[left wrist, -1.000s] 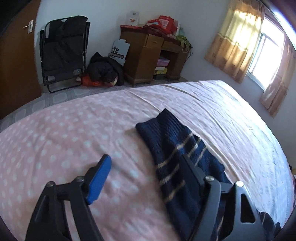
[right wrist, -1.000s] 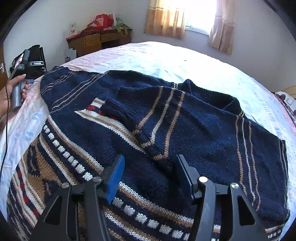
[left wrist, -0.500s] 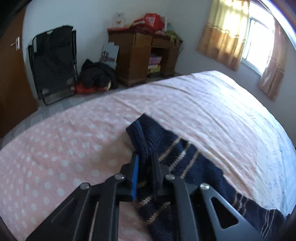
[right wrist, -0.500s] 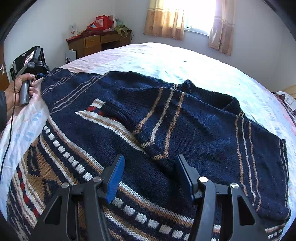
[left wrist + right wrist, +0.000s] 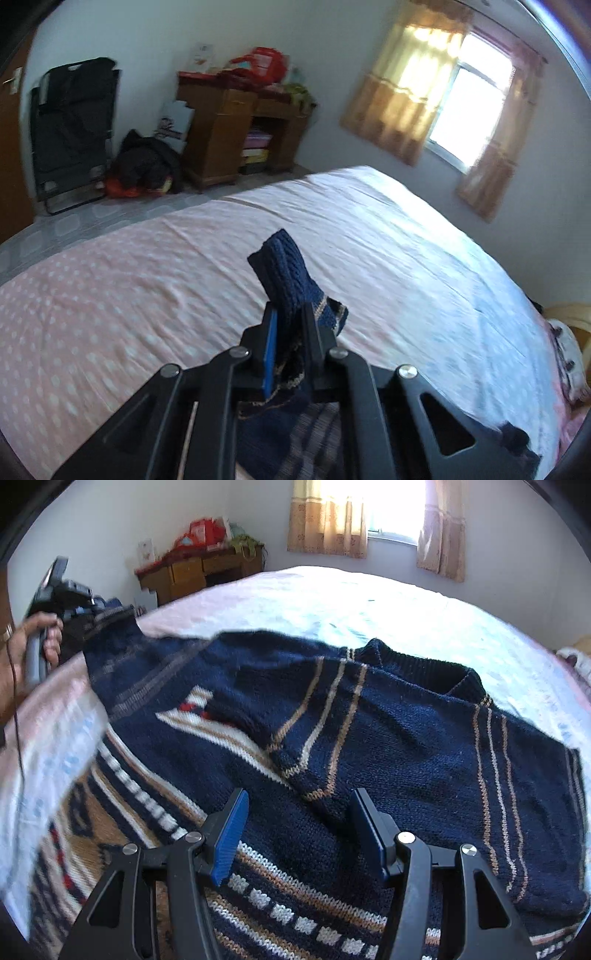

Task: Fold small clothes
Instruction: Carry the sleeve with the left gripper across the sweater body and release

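A navy knitted sweater [image 5: 406, 738] with tan and white stripes lies spread on the bed, one sleeve folded across its chest. My left gripper [image 5: 289, 325] is shut on the other sleeve's cuff [image 5: 284, 269] and holds it lifted above the bed. In the right wrist view that gripper [image 5: 79, 603] shows at the far left, held in a hand, with the sleeve [image 5: 122, 653] stretched up from the sweater. My right gripper [image 5: 297, 808] is open and empty, hovering just over the sweater's lower front.
The bed [image 5: 110, 295] has a pink dotted sheet. Beyond it stand a wooden desk [image 5: 236, 125] with clutter, a black folding chair [image 5: 70, 133] and a pile of dark clothes [image 5: 147, 170]. A curtained window [image 5: 461, 99] is at the right. A pillow [image 5: 569, 354] lies at the bed's right edge.
My left gripper closed on the sleeve cuff and has lifted it off the bed, pulling the sleeve up. The right gripper stayed open over the sweater.
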